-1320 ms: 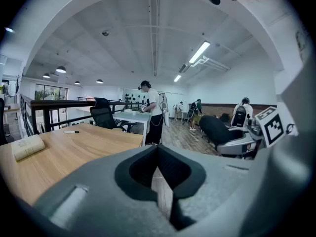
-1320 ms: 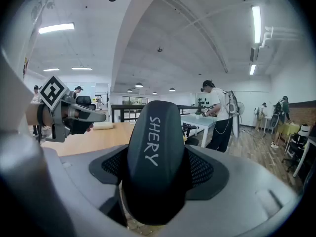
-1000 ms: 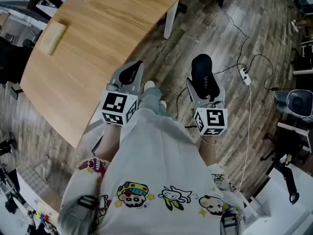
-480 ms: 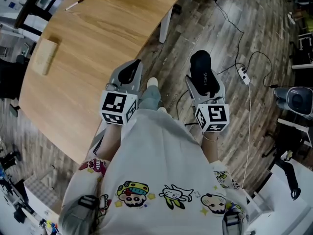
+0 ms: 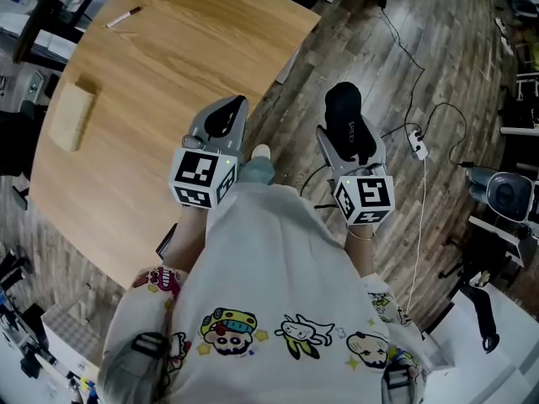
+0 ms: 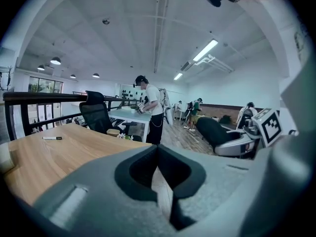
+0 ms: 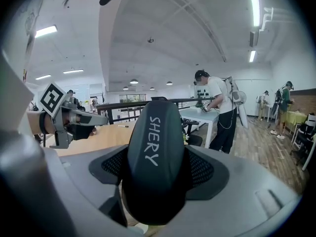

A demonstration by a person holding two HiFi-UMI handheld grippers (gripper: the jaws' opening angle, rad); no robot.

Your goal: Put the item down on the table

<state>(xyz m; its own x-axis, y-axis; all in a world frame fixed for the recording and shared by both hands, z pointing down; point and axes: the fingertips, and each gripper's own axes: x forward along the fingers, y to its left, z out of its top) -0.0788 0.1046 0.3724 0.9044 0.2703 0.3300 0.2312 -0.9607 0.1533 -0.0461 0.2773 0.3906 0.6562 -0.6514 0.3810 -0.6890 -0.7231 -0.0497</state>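
My right gripper is shut on a black oblong case with "SHERY" printed on it. It hangs above the wooden floor, right of the table. In the right gripper view the case fills the space between the jaws and hides the fingertips. My left gripper has its jaws together with nothing between them, and its tip reaches over the near edge of the light wooden table. In the left gripper view the dark pads meet along a thin slit.
A pale wooden block and a marker lie on the table's far left. A white table leg stands at the corner. Cables and a power strip trail over the floor at right. A person stands at a white table far off.
Both grippers have travelled together towards the table. The left one's tip now reaches over the table's edge, and the case stays held in the right one.
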